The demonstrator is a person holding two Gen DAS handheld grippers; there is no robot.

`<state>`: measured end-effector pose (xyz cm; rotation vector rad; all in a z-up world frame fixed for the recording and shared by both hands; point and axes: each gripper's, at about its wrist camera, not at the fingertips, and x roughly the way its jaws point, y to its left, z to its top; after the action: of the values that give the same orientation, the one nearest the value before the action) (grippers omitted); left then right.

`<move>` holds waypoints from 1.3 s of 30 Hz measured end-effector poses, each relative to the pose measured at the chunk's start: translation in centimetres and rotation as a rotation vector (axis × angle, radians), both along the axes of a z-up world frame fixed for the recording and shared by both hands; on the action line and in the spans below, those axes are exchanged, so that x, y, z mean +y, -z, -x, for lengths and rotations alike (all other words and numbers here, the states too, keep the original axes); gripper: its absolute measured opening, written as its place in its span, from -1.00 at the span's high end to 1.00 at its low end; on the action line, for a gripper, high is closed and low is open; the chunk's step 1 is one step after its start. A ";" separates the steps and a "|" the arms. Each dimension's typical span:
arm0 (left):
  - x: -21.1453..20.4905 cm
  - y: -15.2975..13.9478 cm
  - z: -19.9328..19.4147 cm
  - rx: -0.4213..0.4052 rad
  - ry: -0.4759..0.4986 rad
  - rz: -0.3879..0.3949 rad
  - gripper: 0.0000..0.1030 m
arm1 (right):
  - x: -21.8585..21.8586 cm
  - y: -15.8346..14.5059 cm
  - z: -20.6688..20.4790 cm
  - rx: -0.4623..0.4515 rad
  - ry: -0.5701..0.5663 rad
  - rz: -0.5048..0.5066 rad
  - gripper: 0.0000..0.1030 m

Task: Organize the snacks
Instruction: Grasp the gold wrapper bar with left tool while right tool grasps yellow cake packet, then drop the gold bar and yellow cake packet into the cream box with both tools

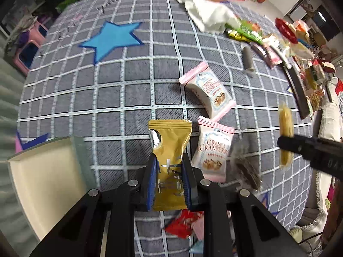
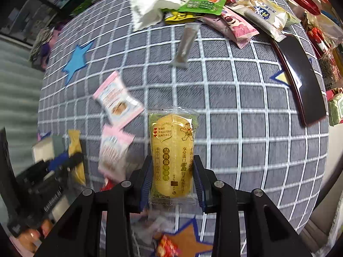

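My left gripper (image 1: pixel 169 167) is shut on a gold foil snack packet (image 1: pixel 170 147), held above the grey checked cloth. My right gripper (image 2: pixel 172 167) is shut on a clear packet with a yellow cake (image 2: pixel 172 150); that packet also shows edge-on in the left wrist view (image 1: pixel 286 132). Two pink-and-white cranberry packets (image 1: pixel 211 92) (image 1: pixel 214 147) lie on the cloth just right of the left gripper; they show in the right wrist view too (image 2: pixel 116 99) (image 2: pixel 112 150). A cream box (image 1: pixel 42 180) stands to the left of the left gripper.
A pile of mixed snack packets (image 2: pixel 214 6) and a white napkin (image 2: pixel 152 2) lie at the cloth's far edge. A grey stick packet (image 2: pixel 185 45) lies apart. A dark tray (image 2: pixel 300 79) sits at the right. Red packets (image 1: pixel 182 224) lie below the left gripper.
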<state>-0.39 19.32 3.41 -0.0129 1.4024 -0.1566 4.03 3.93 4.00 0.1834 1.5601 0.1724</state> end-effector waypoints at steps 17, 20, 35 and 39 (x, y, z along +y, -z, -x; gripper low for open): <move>14.3 -2.5 10.9 0.017 -0.332 -0.026 0.54 | 13.3 -6.0 9.9 0.018 -0.431 -0.224 0.27; 16.5 -1.7 12.6 0.041 -0.371 -0.042 0.54 | 16.1 -4.7 9.5 0.044 -0.511 -0.254 0.27; 16.3 -1.4 14.3 0.000 -0.271 -0.140 -0.35 | 17.4 0.7 7.3 0.075 -0.551 -0.123 -0.98; 11.5 -2.6 11.8 -0.028 -0.093 -0.088 -0.36 | 9.7 2.0 5.7 0.095 -0.387 -0.040 -0.98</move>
<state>-12.14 30.87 6.01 -0.0030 1.3773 -0.0178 -1.68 13.66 2.04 -0.0834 1.6763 0.5046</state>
